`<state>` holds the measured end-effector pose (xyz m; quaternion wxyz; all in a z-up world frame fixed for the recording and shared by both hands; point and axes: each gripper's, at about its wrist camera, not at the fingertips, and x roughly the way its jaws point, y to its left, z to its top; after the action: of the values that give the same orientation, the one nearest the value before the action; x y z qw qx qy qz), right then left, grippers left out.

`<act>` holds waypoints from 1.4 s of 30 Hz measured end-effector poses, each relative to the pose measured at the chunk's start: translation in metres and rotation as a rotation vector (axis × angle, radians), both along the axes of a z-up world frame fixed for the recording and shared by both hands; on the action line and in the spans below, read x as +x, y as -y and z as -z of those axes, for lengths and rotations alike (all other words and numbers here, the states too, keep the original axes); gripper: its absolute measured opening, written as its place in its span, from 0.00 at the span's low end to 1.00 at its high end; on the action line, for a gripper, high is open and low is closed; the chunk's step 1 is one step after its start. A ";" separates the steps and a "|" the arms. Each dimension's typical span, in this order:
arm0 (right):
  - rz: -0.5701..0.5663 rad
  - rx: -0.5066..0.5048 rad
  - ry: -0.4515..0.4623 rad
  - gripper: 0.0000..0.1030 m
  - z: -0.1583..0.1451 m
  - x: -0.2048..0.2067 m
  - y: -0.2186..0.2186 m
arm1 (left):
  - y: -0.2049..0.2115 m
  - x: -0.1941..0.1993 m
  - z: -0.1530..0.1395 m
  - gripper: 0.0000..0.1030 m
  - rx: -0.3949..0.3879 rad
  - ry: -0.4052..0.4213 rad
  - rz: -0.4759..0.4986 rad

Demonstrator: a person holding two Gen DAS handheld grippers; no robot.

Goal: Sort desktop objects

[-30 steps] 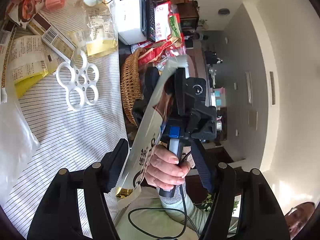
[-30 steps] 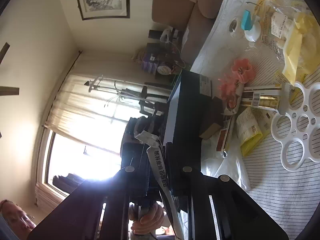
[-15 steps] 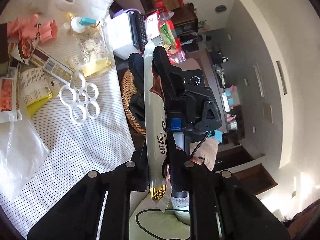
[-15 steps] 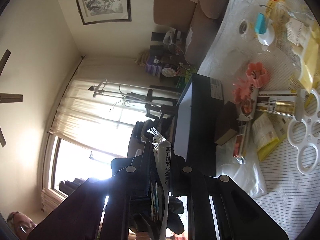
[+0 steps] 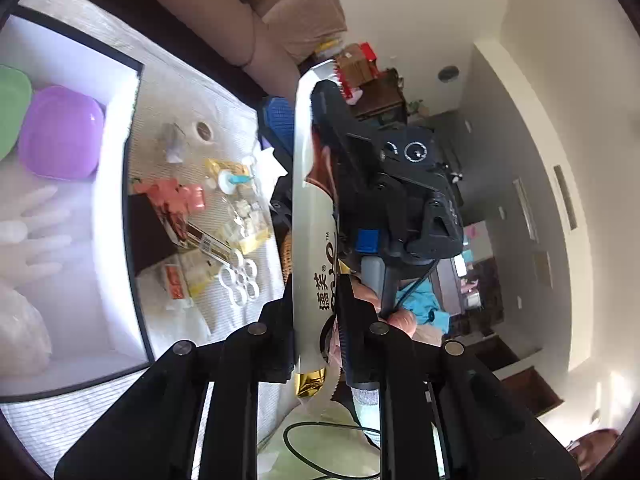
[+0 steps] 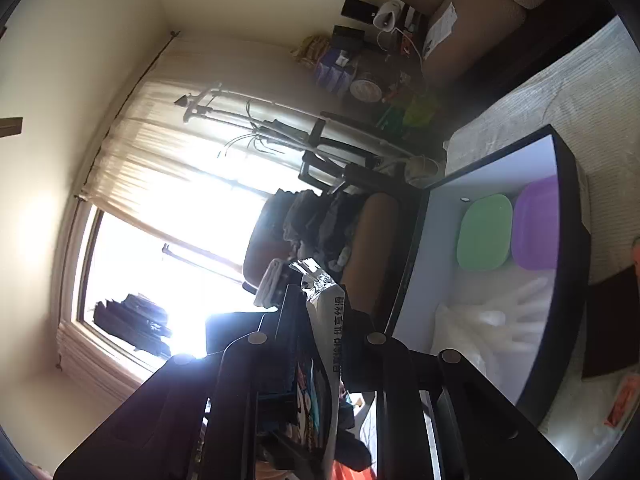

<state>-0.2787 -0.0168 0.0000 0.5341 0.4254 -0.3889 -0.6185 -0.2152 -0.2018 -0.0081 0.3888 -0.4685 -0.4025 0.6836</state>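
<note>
A long silver snack packet (image 5: 310, 216) with printed characters is held edge-on in the air between both grippers. My left gripper (image 5: 314, 300) is shut on its lower end; the gold tail hangs below. My right gripper (image 6: 320, 312) is shut on the other end (image 6: 326, 320), its crinkled foil tip sticking up. In the left wrist view the right gripper body (image 5: 396, 184) faces me, the hand below it. A black open box (image 5: 120, 184) with a white inside lies to the left.
In the box lie a purple lid (image 5: 60, 132), a green lid (image 6: 484, 232) and clear gloves (image 6: 504, 328). On the striped cloth lie a white ring holder (image 5: 240, 280), pink pieces (image 5: 176, 196), packets and a wicker basket (image 5: 286, 256). A sofa (image 5: 248, 8) stands behind.
Both grippers, with the packet between them, have swung away from the clutter toward the black box, which now fills more of both views. The left gripper closed on the packet a second ago.
</note>
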 end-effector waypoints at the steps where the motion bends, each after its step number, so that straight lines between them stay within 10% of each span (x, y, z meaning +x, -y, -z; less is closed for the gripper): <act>1: 0.005 0.008 0.007 0.15 0.004 -0.008 0.011 | 0.011 -0.009 0.006 0.19 -0.001 0.017 -0.013; 20: 0.034 0.200 0.162 0.15 0.117 -0.114 0.136 | 0.112 -0.101 0.118 0.31 -0.096 0.206 -0.183; 42: 0.028 0.629 0.088 0.17 0.190 -0.123 0.209 | 0.074 -0.114 0.145 0.38 -0.727 0.298 -0.274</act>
<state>-0.4019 -0.2262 -0.1902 0.3502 0.5907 -0.2072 -0.6967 -0.3290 -0.2754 -0.1533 0.0410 -0.6112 -0.2456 0.7513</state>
